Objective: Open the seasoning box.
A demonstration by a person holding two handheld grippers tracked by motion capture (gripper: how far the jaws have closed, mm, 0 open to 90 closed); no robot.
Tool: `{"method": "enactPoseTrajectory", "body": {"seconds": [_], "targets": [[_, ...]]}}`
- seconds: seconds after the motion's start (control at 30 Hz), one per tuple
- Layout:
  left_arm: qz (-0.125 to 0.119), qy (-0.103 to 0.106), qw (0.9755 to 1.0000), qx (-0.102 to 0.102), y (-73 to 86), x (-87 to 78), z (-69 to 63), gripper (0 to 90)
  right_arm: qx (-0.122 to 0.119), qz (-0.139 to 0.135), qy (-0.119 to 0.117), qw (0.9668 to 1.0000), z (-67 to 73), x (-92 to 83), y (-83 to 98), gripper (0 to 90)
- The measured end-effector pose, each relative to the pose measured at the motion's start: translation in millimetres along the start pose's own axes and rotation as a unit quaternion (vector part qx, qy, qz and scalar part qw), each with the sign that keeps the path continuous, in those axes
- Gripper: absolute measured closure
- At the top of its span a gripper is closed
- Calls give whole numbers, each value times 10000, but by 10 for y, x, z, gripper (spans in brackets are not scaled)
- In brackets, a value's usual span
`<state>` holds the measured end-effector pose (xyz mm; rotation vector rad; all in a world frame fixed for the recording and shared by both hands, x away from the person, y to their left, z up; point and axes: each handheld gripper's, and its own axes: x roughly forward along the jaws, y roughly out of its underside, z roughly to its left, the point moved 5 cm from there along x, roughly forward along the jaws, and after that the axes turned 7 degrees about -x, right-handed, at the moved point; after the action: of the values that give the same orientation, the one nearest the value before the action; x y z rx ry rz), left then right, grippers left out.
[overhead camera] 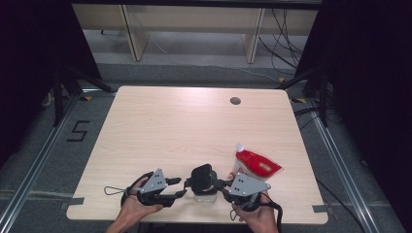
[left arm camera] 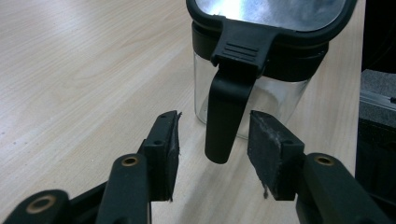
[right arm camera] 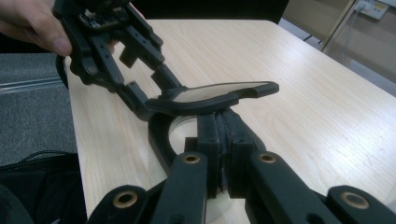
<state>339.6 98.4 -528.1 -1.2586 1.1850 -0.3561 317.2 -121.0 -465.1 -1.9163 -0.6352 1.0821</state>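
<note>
Left gripper (left arm camera: 212, 154) jaws apart, matte black lid latch (left arm camera: 229, 116) hanging between the pads without touching either; right gripper (right arm camera: 223, 154) jaws together, apparently pinched on the rim of the clear jar (overhead camera: 204, 194), contact hard to make out behind the fingers. Jar sits at the near tabletop (overhead camera: 184, 126) edge between both grippers, clear-walled with a black collar, its hinged black lid (right arm camera: 210, 95) with glossy inset propped open. Red-and-white spouted pouch (overhead camera: 255, 165) lies just right of the jar, print too small to read; floor tape mark left of the table reads "5" (overhead camera: 78, 131).
</note>
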Motion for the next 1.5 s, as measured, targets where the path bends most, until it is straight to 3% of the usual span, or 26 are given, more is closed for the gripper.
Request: {"method": "enactPoseTrajectory", "body": {"seconds": [0.03,0.1,0.3,0.43,0.5,0.57,0.7,0.9,1.3,1.33,1.37,1.5], "targets": [[36,15,9999,93,0,10,16,533,-22,-37,16,10000,-1,7,-16,877],[49,-31,10000,56,8,31,13,534,-33,-45,25,10000,-3,11,-28,877],[76,126,9997,183,9,101,-20,605,-76,-87,41,9999,0,42,-104,878],[32,68,9997,234,4,105,-42,729,-133,-187,32,9997,12,86,-196,878],[15,36,9997,230,4,109,-51,732,-147,-224,-3,9996,20,109,-236,880],[4,26,9994,354,-5,110,-42,734,-123,-259,-23,9996,38,137,-285,880],[12,-42,9997,241,5,108,-60,735,-196,-277,-54,9994,73,199,-374,880],[36,-129,9996,238,0,109,-72,737,-193,-320,-169,9992,120,282,-454,880],[50,-201,9996,181,-2,107,-79,738,-205,-395,-254,9987,157,382,-509,879],[46,-210,9996,181,-1,106,-79,738,-59,-359,-249,9990,175,379,-504,879],[46,-210,9996,181,-1,106,-79,738,-193,-412,-241,9987,158,389,-513,878],[50,-194,9997,168,2,104,-81,737,-165,-421,-302,9985,165,387,-509,863]]}}
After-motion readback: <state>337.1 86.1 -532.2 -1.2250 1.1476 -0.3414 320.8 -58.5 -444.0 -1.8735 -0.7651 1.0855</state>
